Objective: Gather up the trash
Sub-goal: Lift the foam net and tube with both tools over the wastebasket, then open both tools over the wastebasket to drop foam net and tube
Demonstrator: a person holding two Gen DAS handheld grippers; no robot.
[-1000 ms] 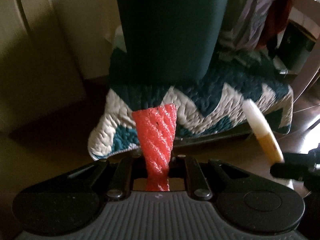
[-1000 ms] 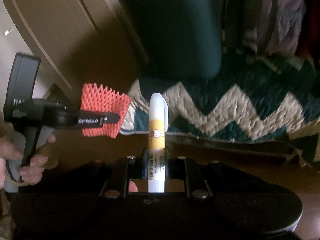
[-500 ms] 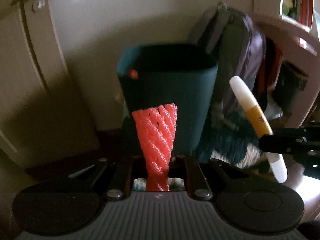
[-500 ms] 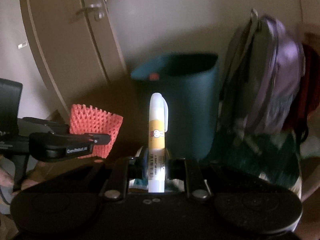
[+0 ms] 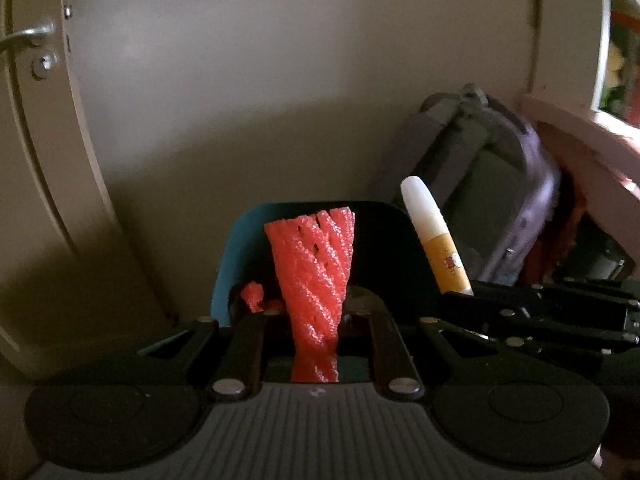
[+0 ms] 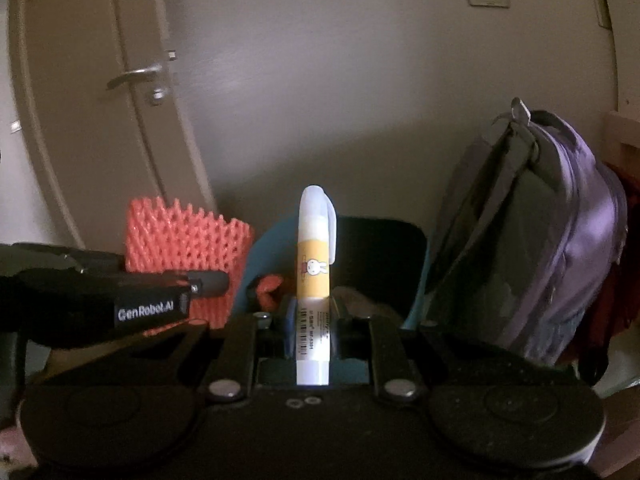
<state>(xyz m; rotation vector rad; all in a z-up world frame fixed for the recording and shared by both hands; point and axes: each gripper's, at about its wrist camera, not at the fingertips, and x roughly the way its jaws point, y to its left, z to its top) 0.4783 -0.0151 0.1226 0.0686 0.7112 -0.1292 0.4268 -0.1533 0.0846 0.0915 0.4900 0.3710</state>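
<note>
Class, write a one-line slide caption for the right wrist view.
Right gripper holds a white-and-yellow glue stick before a teal plastic bin; left gripper holds red foam netting.

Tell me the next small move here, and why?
Probably ease both tools forward over the bin's mouth, then let go. The left tool is shut on the red foam net, the right tool on the glue stick, and the open bin sits just ahead and below, with red scraps already inside.

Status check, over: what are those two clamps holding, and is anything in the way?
Left hand-held gripper shut on red foam net. Right hand-held gripper shut on glue stick. Teal bin ahead, open, unobstructed.
</note>
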